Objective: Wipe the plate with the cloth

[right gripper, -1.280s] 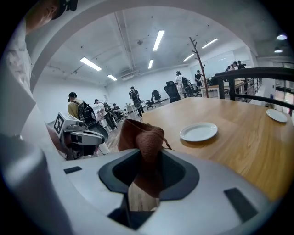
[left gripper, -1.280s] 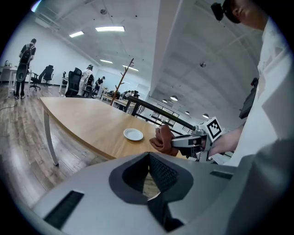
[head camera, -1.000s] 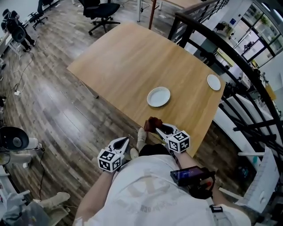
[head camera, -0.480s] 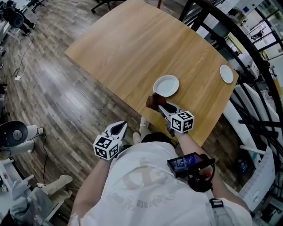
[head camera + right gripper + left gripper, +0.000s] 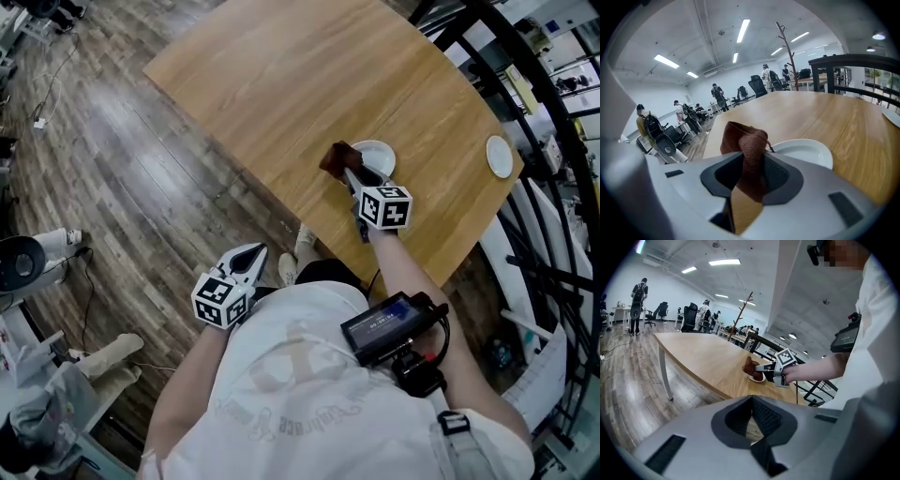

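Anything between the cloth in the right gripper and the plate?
Nothing visible does. The right gripper holds the cloth right beside the rim of the plate, and the plate itself is bare.

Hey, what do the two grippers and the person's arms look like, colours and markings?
The left gripper and right gripper match: pale grey bodies, jaws tapering to a point with black textured pads inside, and a white cube printed with black square markers at the back. The person wears a white short-sleeved shirt, leaving the forearms bare.
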The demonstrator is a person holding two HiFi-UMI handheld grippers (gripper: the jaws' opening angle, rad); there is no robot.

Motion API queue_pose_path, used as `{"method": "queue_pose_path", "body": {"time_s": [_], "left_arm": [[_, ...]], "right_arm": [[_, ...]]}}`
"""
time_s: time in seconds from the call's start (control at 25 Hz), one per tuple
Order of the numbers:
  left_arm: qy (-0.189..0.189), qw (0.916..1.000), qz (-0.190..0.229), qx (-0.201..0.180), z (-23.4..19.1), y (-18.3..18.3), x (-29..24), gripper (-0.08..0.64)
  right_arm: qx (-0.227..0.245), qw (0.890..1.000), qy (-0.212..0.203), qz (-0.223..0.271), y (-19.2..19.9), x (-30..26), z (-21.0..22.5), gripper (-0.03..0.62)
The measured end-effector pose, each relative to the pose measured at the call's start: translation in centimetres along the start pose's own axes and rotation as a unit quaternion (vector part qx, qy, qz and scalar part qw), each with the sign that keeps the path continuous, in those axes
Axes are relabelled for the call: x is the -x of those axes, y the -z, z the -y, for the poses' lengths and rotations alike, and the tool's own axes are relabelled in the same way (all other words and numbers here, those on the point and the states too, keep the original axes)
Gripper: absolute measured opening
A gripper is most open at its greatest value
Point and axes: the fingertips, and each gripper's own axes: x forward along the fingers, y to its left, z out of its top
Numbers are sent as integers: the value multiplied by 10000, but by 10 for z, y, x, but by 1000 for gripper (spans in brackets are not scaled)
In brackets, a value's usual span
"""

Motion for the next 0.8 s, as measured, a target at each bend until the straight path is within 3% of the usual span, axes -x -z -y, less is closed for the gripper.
{"method": "queue_pose_path", "body": {"time_s": [0.36, 0.8], "left_arm": [[42, 10000, 43, -29, 10, 4, -5, 12], [335, 9992, -48, -218, 32, 3, -20, 12]], "right_arm": [[439, 9980, 165, -424, 19, 6, 5, 123], [324, 9973, 531, -401, 37, 55, 41, 123]]}}
